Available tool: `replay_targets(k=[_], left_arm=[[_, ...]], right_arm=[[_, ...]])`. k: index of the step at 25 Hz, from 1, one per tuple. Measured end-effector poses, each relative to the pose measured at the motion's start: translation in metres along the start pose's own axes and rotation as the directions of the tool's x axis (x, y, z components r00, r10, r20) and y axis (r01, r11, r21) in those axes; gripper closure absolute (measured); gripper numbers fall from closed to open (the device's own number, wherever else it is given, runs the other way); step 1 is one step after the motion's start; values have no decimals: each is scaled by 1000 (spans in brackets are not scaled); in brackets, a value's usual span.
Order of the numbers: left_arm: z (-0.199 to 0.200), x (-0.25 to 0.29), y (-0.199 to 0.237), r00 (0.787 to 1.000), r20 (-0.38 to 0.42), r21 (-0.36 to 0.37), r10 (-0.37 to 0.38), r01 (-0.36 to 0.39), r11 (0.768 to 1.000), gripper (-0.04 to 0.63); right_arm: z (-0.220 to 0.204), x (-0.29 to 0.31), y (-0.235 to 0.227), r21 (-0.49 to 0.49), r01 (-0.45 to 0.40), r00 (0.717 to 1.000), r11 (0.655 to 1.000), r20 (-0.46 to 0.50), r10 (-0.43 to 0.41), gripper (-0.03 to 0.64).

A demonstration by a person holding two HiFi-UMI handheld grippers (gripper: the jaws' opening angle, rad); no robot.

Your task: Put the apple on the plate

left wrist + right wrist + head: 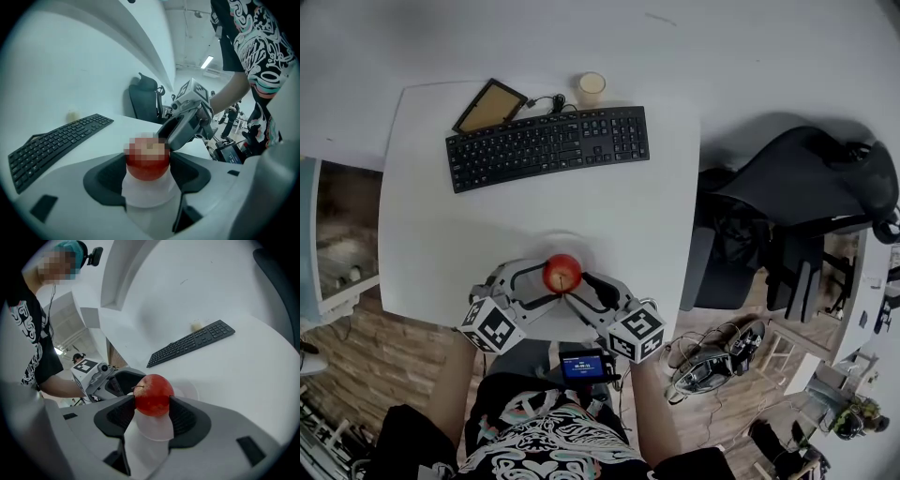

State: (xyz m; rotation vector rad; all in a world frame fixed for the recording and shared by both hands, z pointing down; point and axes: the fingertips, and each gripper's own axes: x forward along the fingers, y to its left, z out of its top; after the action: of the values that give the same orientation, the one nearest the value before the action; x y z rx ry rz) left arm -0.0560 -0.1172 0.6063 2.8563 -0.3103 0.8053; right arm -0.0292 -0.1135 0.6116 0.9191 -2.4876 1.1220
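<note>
At the near edge of the white table (609, 206), in front of the black keyboard (547, 145), the red apple (562, 273) is positioned directly over the white plate (190, 392); contact between apple and plate cannot be confirmed. Left gripper (147, 174) approaches from the person's left, jaws narrowed to apple width, both pads against the fruit. Right gripper (152, 412) meets it from the opposite side, its jaws likewise clamped on the apple's flanks.
</note>
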Motion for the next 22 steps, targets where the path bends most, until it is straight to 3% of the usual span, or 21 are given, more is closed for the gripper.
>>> replay_targets(k=[11, 22], left_arm=[[-1, -1, 1, 999, 35, -46, 13, -11, 999, 310], [3, -2, -2, 998, 55, -11, 22, -22, 1000, 310]], right_arm=[[2, -2, -1, -15, 81, 996, 997, 34, -81, 373], [10, -5, 5, -20, 92, 994, 996, 64, -91, 373]])
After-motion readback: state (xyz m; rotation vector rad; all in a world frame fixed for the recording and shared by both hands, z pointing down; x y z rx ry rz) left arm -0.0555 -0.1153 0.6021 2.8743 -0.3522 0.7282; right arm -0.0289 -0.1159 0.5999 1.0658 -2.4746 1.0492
